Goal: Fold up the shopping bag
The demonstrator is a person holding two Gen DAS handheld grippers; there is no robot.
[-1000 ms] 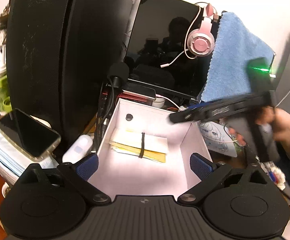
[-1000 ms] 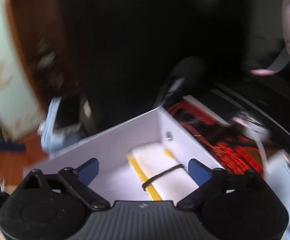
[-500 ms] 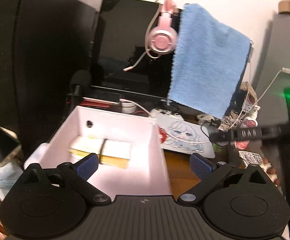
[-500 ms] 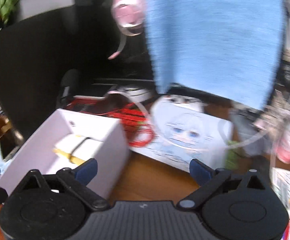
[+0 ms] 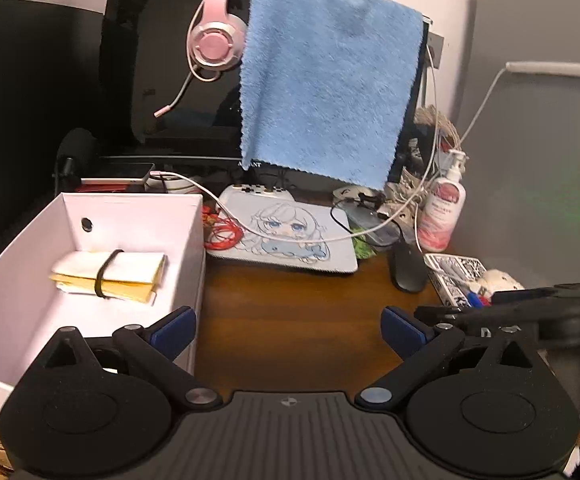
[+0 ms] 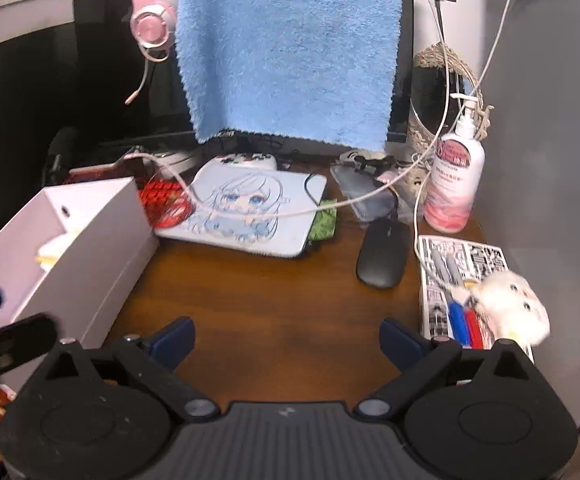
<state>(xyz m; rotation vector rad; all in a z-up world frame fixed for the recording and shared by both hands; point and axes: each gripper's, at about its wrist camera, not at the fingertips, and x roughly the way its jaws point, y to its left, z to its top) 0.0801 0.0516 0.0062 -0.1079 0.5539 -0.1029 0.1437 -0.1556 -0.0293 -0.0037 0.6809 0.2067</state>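
Both the left gripper (image 5: 288, 330) and the right gripper (image 6: 286, 338) hover with jaws spread wide and empty above the wooden desk (image 6: 274, 300). The folded shopping bag (image 5: 108, 270), bound with a black band, lies inside the white box (image 5: 198, 240) on the desk's left side.

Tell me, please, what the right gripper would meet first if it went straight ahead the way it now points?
Probably the bare wooden desk: the right gripper is open and tilted down at it. Farther along that line lies the illustrated mouse pad, though depth is hard to judge.
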